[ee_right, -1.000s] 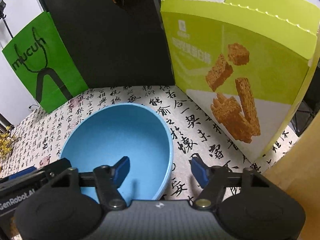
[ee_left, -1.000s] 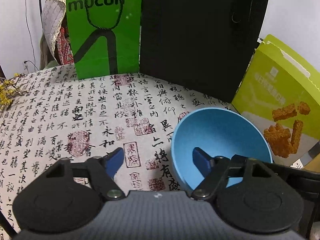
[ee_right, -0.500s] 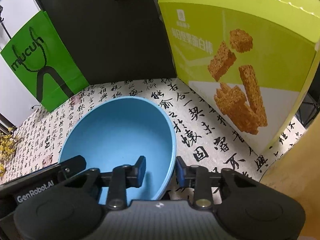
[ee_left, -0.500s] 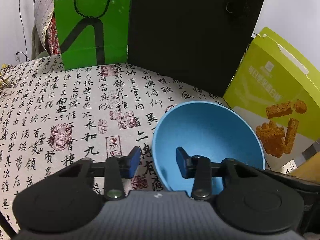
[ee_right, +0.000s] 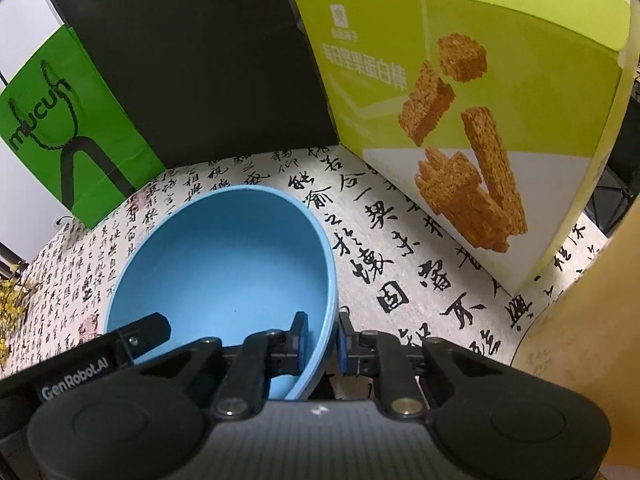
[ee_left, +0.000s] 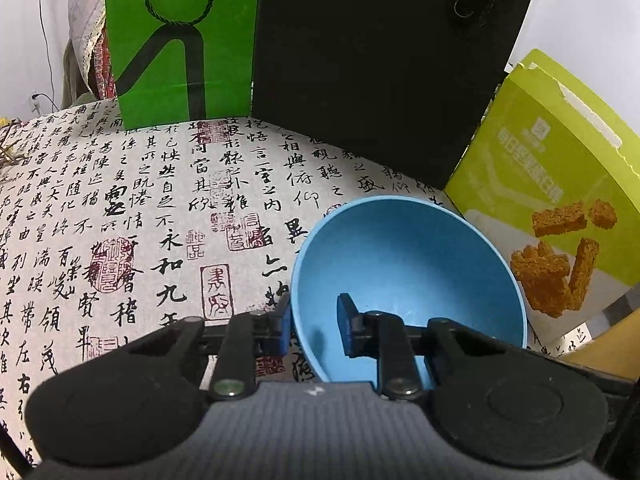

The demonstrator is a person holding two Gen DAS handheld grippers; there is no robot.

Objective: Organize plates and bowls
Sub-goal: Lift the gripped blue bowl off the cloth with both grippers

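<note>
A light blue bowl point(ee_left: 404, 260) sits on the calligraphy-print tablecloth point(ee_left: 120, 208); it also shows in the right wrist view point(ee_right: 224, 256). My left gripper point(ee_left: 314, 326) straddles the bowl's left rim, one blue pad outside and one inside, closed onto the wall. My right gripper point(ee_right: 322, 338) is shut on the bowl's right rim, one pad inside, one outside. The left gripper's body shows at the lower left of the right wrist view point(ee_right: 100, 356).
A green "mucun" paper bag point(ee_left: 176, 40) and a black bag point(ee_left: 380, 64) stand at the back of the table. A lime snack box point(ee_right: 460, 100) stands right of the bowl. A tan surface point(ee_right: 592, 320) lies at the far right.
Both grippers have closed from wide open onto opposite rims of the blue bowl. Both have moved in closer to the bowl.
</note>
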